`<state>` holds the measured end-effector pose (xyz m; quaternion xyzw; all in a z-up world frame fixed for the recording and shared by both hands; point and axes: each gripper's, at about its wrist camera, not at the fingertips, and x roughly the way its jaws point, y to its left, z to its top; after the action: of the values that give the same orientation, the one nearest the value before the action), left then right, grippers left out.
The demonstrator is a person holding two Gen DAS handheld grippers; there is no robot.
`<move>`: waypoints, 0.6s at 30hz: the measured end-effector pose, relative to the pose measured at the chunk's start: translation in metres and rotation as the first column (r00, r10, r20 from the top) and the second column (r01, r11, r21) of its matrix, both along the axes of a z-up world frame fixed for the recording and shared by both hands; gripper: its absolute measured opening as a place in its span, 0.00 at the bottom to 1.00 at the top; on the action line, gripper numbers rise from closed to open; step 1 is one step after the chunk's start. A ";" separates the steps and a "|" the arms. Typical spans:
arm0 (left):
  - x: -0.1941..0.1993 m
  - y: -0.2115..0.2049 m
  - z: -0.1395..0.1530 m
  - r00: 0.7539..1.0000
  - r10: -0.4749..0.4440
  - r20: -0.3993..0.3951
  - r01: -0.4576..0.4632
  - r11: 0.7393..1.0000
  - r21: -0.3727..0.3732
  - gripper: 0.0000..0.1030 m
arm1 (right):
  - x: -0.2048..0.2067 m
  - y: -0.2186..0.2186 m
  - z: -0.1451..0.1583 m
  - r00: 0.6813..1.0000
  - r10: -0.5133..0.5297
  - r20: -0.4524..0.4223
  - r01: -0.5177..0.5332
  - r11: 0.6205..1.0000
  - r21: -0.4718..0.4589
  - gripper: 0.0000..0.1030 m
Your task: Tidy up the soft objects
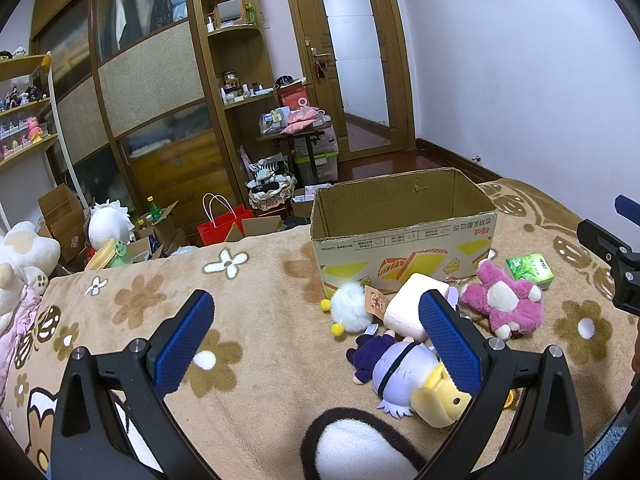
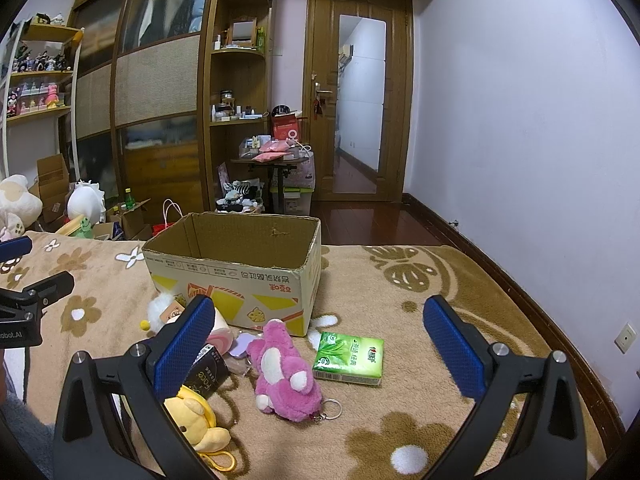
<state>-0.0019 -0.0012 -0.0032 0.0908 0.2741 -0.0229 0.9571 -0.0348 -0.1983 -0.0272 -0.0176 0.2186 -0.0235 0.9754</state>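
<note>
Light was even and soft indoors, a cool cast on the pale wall (image 1: 520, 80), no harsh shadows across the blanket (image 1: 260, 280). The glass door panel (image 2: 362, 104) showed faint reflections, and the wooden floor (image 2: 360, 224) carried a dull sheen. Both fisheye views bowed straight lines hard near the rims, with black vignette corners. Focus was sharp centrally, softer toward the edges.

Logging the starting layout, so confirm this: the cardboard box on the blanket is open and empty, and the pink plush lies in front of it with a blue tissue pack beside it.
One thing is wrong: the tissue pack is green, not blue, as the right wrist view shows. The rest holds: the cardboard box is open, looks empty, and the pink plush lies in front of it on the blanket.
</note>
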 end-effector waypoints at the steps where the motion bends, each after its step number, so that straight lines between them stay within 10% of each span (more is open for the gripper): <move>1: 0.000 0.000 0.001 1.000 0.000 0.000 0.000 1.000 0.001 0.98 | 0.000 0.000 0.000 1.000 -0.001 0.001 0.001 1.000 -0.001 1.00; 18: 0.000 0.000 0.001 1.000 0.000 -0.001 0.000 1.000 0.003 0.98 | 0.000 -0.001 0.001 1.000 0.000 -0.001 0.000 1.000 -0.001 1.00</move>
<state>-0.0018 -0.0012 -0.0025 0.0921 0.2745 -0.0225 0.9569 -0.0347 -0.1991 -0.0258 -0.0181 0.2192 -0.0237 0.9752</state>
